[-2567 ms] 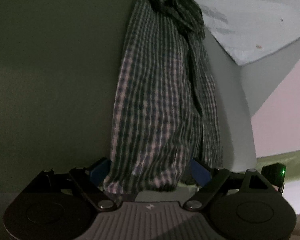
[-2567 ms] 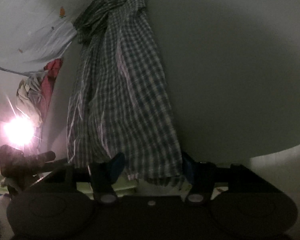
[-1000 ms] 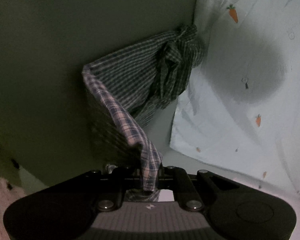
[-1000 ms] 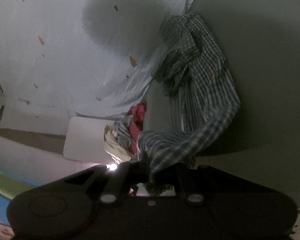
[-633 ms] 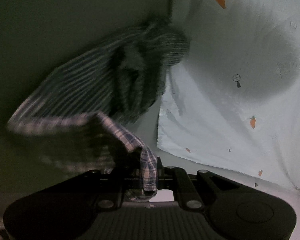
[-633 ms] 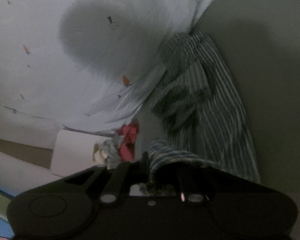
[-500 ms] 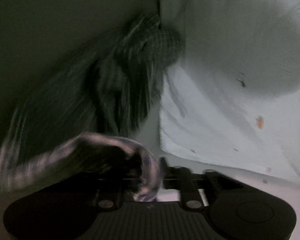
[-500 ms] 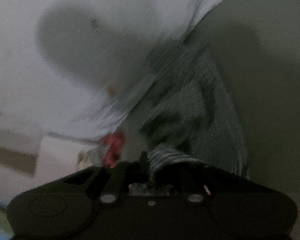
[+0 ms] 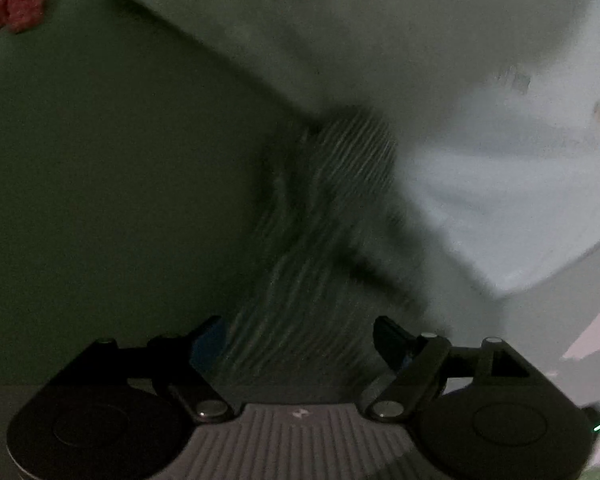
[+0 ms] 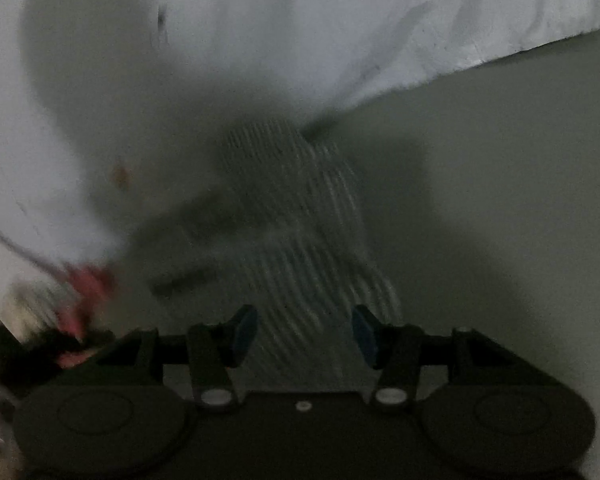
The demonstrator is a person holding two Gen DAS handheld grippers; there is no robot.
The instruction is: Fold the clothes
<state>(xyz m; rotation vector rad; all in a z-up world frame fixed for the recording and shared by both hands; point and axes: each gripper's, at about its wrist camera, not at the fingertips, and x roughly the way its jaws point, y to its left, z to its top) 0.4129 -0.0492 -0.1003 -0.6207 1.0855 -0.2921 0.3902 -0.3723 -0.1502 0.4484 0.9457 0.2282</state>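
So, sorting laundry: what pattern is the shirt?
Checked shirt, dark with pale lines; right wrist view, though blurred.

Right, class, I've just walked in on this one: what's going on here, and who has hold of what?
A person is folding a checked shirt with a handheld gripper in each hand. At this moment neither has hold of it. The left gripper and the right gripper both have their jaws spread wide, with the blurred shirt lying between them on the grey surface, beside a pale carrot-print sheet.
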